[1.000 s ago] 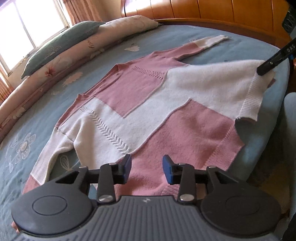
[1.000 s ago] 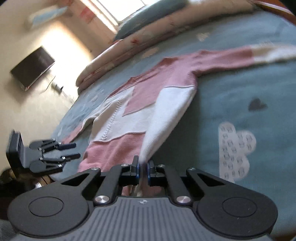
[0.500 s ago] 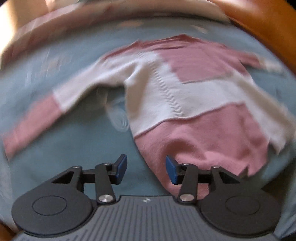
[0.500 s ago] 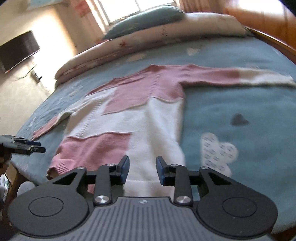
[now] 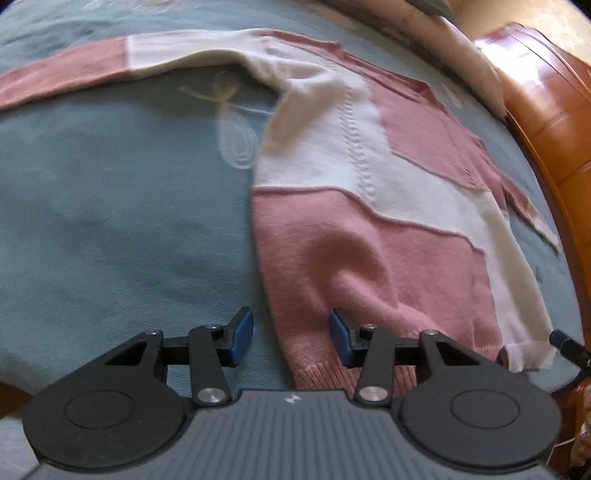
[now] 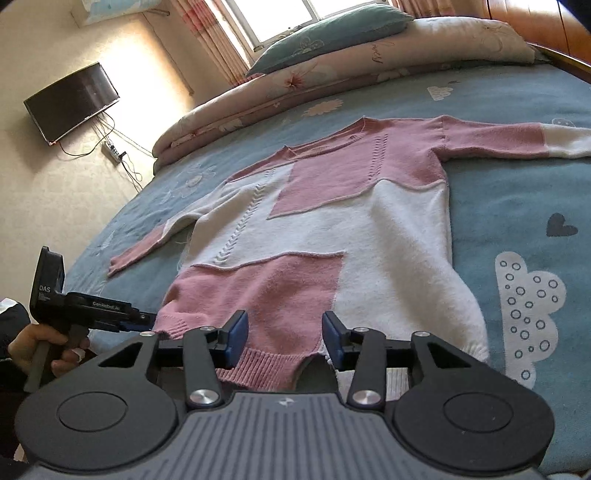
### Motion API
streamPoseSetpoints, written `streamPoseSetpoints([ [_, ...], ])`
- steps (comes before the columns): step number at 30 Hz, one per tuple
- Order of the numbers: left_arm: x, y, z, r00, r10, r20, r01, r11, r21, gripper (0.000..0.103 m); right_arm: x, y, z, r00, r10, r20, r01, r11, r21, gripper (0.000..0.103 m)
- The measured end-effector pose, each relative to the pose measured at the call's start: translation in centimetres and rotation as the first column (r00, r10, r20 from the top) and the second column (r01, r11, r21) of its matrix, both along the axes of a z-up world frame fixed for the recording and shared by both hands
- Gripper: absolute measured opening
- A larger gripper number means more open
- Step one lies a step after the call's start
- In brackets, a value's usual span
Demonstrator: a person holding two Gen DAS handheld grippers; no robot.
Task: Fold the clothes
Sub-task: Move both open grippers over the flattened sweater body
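Observation:
A pink and white knit sweater point(image 6: 332, 240) lies spread flat, front up, on the blue bedspread point(image 6: 517, 203), both sleeves stretched out. My right gripper point(image 6: 282, 338) hovers over the ribbed hem near its middle; its jaws are opening and hold nothing. In the left wrist view the sweater point(image 5: 369, 258) runs away to the upper right. My left gripper point(image 5: 291, 334) is open just above the pink bottom corner, with the hem edge below the gap and the pads off the cloth. From the right wrist view the left gripper point(image 6: 142, 319) sits at that same corner, held by a hand point(image 6: 33, 343).
A rolled floral quilt point(image 6: 332, 77) and a teal pillow point(image 6: 332, 33) lie along the far side of the bed. A wooden bed board point(image 5: 546, 110) borders the right side. A wall TV point(image 6: 70, 99) hangs beyond the bed. Bare bedspread point(image 5: 110, 221) lies left of the sweater.
The right gripper opened and let go of the white hem it had lifted; the sweater now lies flat. The left gripper rolled and dropped toward the sweater's pink bottom corner.

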State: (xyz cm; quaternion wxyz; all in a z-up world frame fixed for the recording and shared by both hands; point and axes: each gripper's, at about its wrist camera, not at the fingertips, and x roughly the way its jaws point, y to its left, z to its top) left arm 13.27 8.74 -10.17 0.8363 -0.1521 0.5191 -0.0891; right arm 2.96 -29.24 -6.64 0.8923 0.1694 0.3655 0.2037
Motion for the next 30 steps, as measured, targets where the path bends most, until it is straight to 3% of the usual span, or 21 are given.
streamPoseSetpoints([
  [4, 0.7, -2.2, 0.3, 0.999, -0.051, 0.02, 0.05, 0.998, 0.036, 0.048, -0.3, -0.1, -0.4, 1.0, -0.008, -0.01, 0.008, 1.0, 0.005, 0.05],
  [10, 0.1, -3.4, 0.0, 0.996, -0.052, 0.072, 0.05, 0.998, 0.039, 0.063, -0.9, 0.1, -0.8, 1.0, -0.016, -0.015, 0.015, 1.0, -0.006, 0.056],
  [16, -1.5, -5.4, -0.7, 0.984, 0.022, 0.178, -0.037, 0.996, 0.085, 0.072, -0.9, 0.2, -1.6, 0.999, -0.029, -0.036, 0.029, 1.0, -0.002, 0.057],
  [19, -2.3, -5.7, -1.0, 0.976, 0.084, 0.202, -0.093, 0.995, 0.038, 0.071, -1.0, 0.5, -1.8, 0.999, -0.029, -0.039, 0.029, 1.0, -0.001, 0.057],
  [21, -2.8, -5.7, -1.1, 0.971, 0.123, 0.203, -0.123, 0.992, -0.012, 0.066, -1.1, 0.7, -1.8, 0.999, -0.03, -0.034, 0.03, 1.0, -0.004, 0.057],
  [22, -3.0, -5.6, -1.2, 0.969, 0.143, 0.203, -0.138, 0.99, -0.037, 0.058, -1.2, 0.7, -1.7, 0.999, -0.031, -0.031, 0.031, 0.999, -0.007, 0.058],
  [24, -3.2, -5.5, -1.5, 0.966, 0.175, 0.191, -0.161, 0.983, -0.086, 0.034, -1.4, 0.7, -1.6, 0.999, -0.035, -0.024, 0.034, 0.999, -0.012, 0.06],
  [25, -3.1, -5.2, -1.7, 0.968, 0.182, 0.172, -0.164, 0.98, -0.11, 0.017, -1.5, 0.7, -1.6, 0.999, -0.037, -0.021, 0.036, 0.999, -0.01, 0.06],
  [26, -3.1, -4.9, -1.9, 0.97, 0.188, 0.154, -0.168, 0.977, -0.133, 0.011, -1.5, 0.6, -1.6, 0.999, -0.038, -0.021, 0.037, 0.999, -0.008, 0.06],
  [30, -3.2, -3.1, -0.9, 0.97, 0.2, 0.137, -0.176, 0.969, -0.174, 0.009, -1.6, 0.5, -1.4, 0.999, -0.045, -0.016, 0.044, 0.999, -0.006, 0.06],
])
